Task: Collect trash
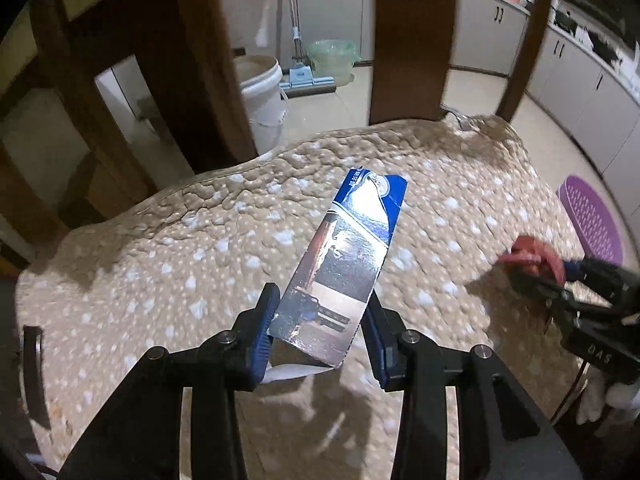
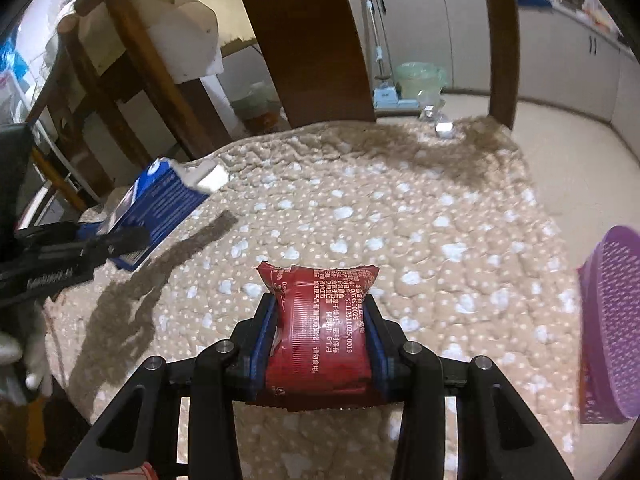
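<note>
Holding a piece of trash in each hand, the person stands partway through the job — both pick-ups look made, neither drop-off does. Nearest in the left wrist view, the left tool pinches the lower end of a flattened blue carton, which slants up and away from the pads, clear of the spotted beige cushion below. In the right wrist view, the right tool is pressed onto a red snack wrapper, puffy and upright between the blue pads, lifted off the same cushion.

Beyond the wrapper, at the right edge of the cushion, stands a purple perforated basket — my guess is that it is the place for the trash, though nothing in it can be seen from here. So what remains, as I judge it, is to carry both pieces there and let go.

Further on, near the chair back, a small crumpled silver scrap lies on the cushion's far edge; it may be one more piece to gather. On the floor past the chair sit a white bucket and a bin lined with a green bag, which could equally serve as the final stop — I cannot tell which.
</note>
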Demonstrator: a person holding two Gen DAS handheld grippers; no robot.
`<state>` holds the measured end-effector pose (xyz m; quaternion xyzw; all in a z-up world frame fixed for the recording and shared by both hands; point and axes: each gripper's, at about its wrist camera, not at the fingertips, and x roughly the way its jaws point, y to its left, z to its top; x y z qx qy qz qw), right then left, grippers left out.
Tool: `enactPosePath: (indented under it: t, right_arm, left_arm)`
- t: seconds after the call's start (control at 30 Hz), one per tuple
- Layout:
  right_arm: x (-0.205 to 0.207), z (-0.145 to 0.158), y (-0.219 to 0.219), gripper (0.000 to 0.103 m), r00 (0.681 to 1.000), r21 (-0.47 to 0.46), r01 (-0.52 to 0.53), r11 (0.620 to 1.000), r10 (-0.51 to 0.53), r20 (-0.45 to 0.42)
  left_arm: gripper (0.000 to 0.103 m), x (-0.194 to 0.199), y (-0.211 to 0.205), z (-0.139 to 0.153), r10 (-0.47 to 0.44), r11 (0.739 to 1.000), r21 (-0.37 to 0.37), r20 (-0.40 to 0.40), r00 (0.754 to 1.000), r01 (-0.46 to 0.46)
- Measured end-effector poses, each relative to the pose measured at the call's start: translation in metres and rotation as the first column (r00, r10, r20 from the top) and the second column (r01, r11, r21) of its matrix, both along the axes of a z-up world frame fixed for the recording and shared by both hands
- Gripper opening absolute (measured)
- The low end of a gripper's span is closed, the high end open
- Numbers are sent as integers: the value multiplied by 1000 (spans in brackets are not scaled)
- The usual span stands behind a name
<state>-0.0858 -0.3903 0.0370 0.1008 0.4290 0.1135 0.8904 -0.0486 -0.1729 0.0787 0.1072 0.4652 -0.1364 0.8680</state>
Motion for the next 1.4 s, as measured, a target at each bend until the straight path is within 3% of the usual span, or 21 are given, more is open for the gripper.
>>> enactPosePath:
  t: [0.37, 0.53, 0.93, 1.4]
  right_arm:
    - [-47, 12, -27, 45, 996, -46, 86, 995, -84, 41]
    - [-58, 15, -48, 45, 990, -43, 135, 990, -132, 58]
    - [-67, 9, -79, 45, 979, -46, 202, 978, -200, 37]
    - [-68, 8, -79, 45, 977, -51, 211, 976, -209, 35]
  left_arm:
    - [39, -59, -69, -3, -43, 998, 56, 42, 998, 40]
    - [39, -80, -90, 3, -73, 991, 118, 88, 993, 63]
    - [39, -97, -113, 2, -95, 983, 164, 92, 991, 79]
    - [39, -97, -121, -11, -112, 979, 179, 58, 992, 100]
